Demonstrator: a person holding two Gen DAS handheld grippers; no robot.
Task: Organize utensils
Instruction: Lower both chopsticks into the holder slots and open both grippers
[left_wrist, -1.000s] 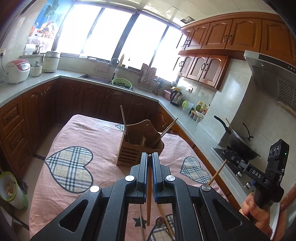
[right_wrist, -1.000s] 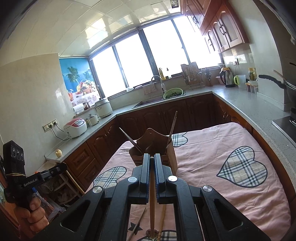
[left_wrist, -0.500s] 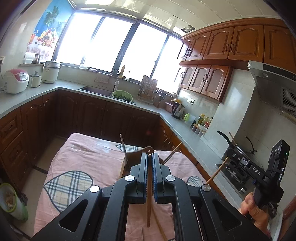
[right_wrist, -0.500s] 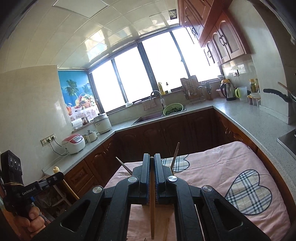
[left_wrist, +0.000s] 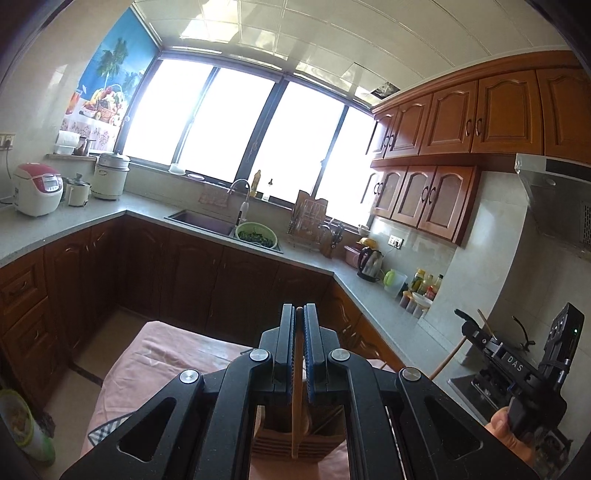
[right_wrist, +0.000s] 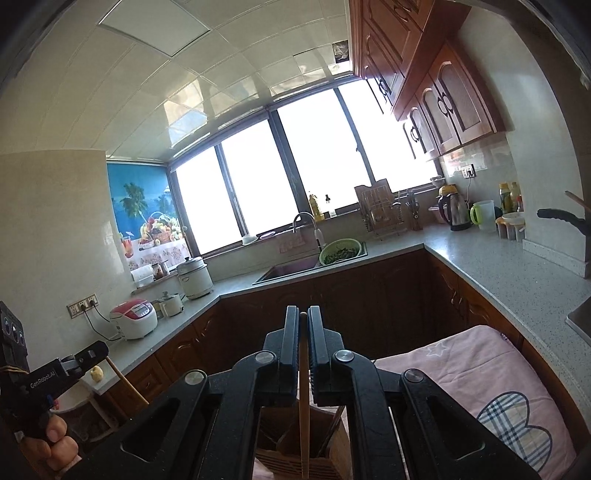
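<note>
My left gripper (left_wrist: 299, 314) is shut on a wooden chopstick (left_wrist: 296, 398) that hangs upright, its lower end over the wooden utensil holder (left_wrist: 280, 439) on the pink tablecloth. My right gripper (right_wrist: 303, 317) is shut on another wooden chopstick (right_wrist: 304, 410), also upright, above the same holder (right_wrist: 284, 435). Each gripper shows in the other's view, the right one (left_wrist: 476, 334) with its chopstick (left_wrist: 448, 360), the left one (right_wrist: 79, 363) with its chopstick (right_wrist: 125, 382). The holder is largely hidden behind the gripper bodies.
The table has a pink cloth (right_wrist: 476, 365) with plaid hearts. Dark cabinets and a grey counter (left_wrist: 74, 225) ring the room, with a sink (left_wrist: 201, 223), green colander (left_wrist: 256, 236), kettle (left_wrist: 371, 264) and rice cooker (left_wrist: 37, 188). A stove with a wok lies at the right.
Both grippers have risen and tilted upward, so the table and holder have dropped to the bottom of each view. Both chopsticks now hang over the holder. Both grips stay shut.
</note>
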